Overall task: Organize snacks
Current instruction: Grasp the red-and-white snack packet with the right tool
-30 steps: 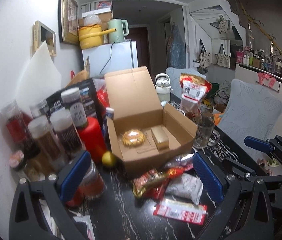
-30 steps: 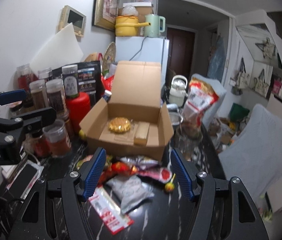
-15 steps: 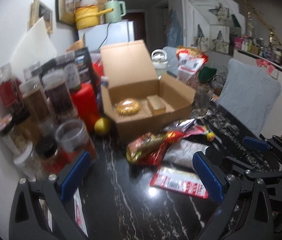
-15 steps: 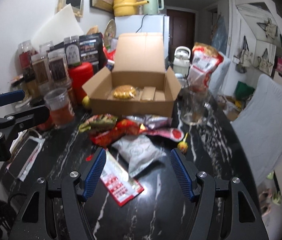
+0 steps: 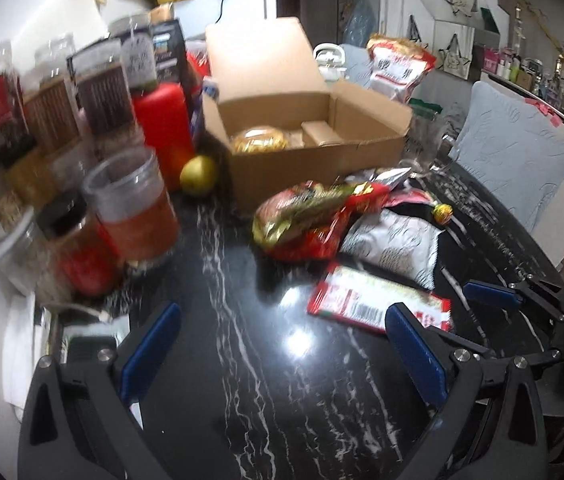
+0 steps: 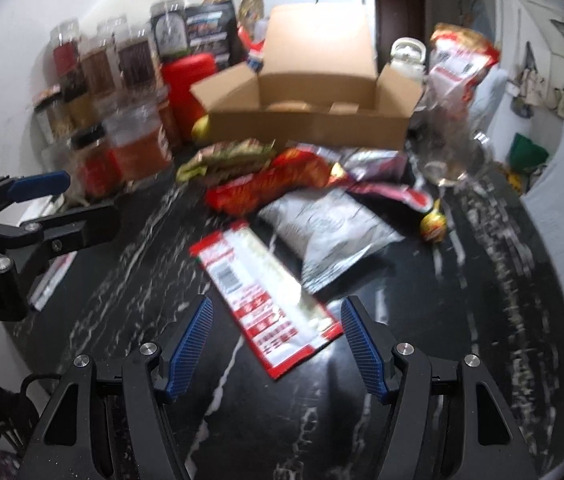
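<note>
While flat on black tabletop, red-white packet lies just ahead of right gripper, near end between spread fingers, long axis slanting away-left. Nearer right than left gripper, also spread, empty. Box beyond.

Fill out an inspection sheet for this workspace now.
Surface: black marble table, partly bare.
Job's things: open cardboard box already holding two items; flat red packet, silver bag, red bags, lollipop loose in front of it.
Clutter: jars, red canister, yellow fruit.
Grippers: left hand-held gripper and right hand-held gripper open, empty.
Cables: cord on white appliance.
Surroundings: cushioned chair.
</note>
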A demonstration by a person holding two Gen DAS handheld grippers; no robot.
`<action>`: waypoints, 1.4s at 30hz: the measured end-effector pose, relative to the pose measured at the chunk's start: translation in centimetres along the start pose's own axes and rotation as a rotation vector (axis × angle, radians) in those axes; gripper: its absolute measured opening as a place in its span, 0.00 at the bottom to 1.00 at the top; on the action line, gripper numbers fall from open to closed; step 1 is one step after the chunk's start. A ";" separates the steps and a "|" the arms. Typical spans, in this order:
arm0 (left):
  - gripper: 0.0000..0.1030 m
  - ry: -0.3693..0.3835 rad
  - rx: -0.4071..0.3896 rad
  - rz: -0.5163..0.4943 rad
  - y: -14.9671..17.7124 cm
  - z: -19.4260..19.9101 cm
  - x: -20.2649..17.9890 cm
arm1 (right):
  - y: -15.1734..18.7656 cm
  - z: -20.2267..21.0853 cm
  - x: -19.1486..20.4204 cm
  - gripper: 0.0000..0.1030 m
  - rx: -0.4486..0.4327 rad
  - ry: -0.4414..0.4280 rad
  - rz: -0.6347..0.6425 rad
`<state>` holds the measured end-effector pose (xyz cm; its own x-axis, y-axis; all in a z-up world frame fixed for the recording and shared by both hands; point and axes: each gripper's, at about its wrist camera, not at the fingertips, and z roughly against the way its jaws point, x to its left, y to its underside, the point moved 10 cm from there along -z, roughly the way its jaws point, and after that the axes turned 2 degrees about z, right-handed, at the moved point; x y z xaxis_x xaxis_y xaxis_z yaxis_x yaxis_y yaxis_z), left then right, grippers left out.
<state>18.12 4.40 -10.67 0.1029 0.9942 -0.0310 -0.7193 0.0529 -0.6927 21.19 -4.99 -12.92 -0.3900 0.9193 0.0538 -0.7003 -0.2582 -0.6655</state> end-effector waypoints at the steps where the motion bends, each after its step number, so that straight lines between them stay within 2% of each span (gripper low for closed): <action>1: 1.00 0.010 0.013 0.006 0.4 -0.4 0.2 | 0.1 -0.4 0.1 0.65 0.008 -0.004 0.004; 10: 1.00 0.054 0.048 0.034 1.8 -2.1 1.4 | 0.1 -4.3 0.6 0.65 0.078 -0.019 0.063; 13: 1.00 0.072 0.058 0.057 2.1 -2.5 2.0 | -0.2 -5.2 0.5 0.69 0.095 -0.013 0.072; 17: 1.00 0.094 0.068 0.092 2.3 -2.8 2.5 | -0.3 -6.1 0.9 0.79 0.120 -0.032 0.083; 21: 1.00 0.101 0.072 0.111 2.2 -3.0 2.9 | -0.5 -6.7 1.3 0.80 0.139 0.011 0.111; 22: 1.00 0.098 0.069 0.113 2.1 -3.0 3.0 | -0.6 -6.7 1.4 0.80 0.141 0.017 0.109; 24: 1.00 0.094 0.064 0.115 2.1 -2.9 3.0 | -0.7 -6.4 1.5 0.67 0.140 0.016 0.111; 30: 1.00 0.110 0.076 0.120 2.2 -3.0 2.6 | 0.5 -4.8 1.0 0.55 0.154 0.028 0.098; 39: 1.00 0.134 0.089 0.092 2.6 -3.2 0.5 | 4.0 -1.6 -1.8 0.54 0.190 0.066 -0.018; 41: 1.00 0.144 0.089 0.084 2.5 -3.2 -0.1 | 4.8 -0.9 -2.7 0.59 0.197 0.071 -0.043; 42: 1.00 0.147 0.087 0.081 2.5 -3.2 -0.3 | 5.2 -0.6 -3.0 0.66 0.203 0.075 -0.039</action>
<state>18.49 3.90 -14.64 0.1371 0.9715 -0.1932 -0.7853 -0.0123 -0.6190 19.07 -8.93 -17.00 -0.3194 0.9475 0.0158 -0.8231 -0.2691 -0.5001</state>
